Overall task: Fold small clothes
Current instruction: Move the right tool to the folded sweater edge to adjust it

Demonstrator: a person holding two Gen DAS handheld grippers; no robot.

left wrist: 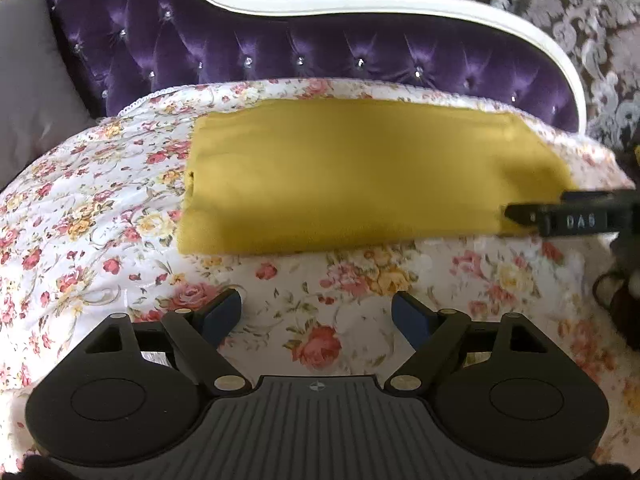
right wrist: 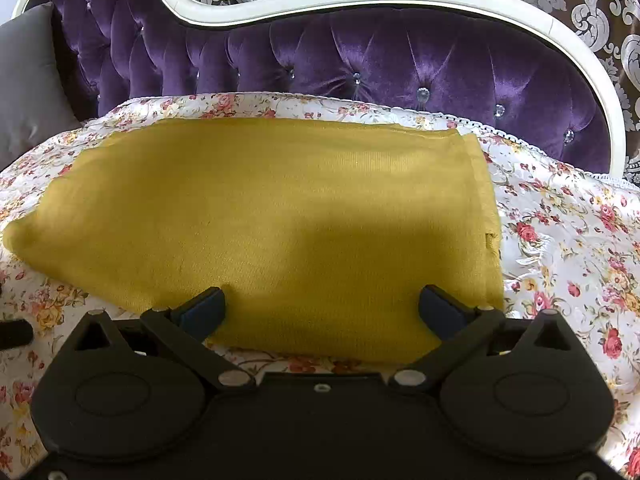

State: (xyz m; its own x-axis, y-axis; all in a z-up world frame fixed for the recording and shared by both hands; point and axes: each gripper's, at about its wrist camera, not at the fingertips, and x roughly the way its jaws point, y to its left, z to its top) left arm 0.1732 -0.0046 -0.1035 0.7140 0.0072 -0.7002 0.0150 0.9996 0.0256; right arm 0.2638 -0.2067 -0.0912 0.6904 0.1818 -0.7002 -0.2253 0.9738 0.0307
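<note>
Mustard-yellow cloth [left wrist: 352,176], folded into a long flat shape, lies on a floral bedspread [left wrist: 100,208] before a purple tufted headboard [left wrist: 280,48]. Left hand-held gripper [left wrist: 316,314] hovers over bare bedspread just short of the cloth's near edge, fingers spread and empty. Right hand-held gripper [right wrist: 322,306] sits over the cloth's near edge, fingers apart, gripping nothing.
</note>
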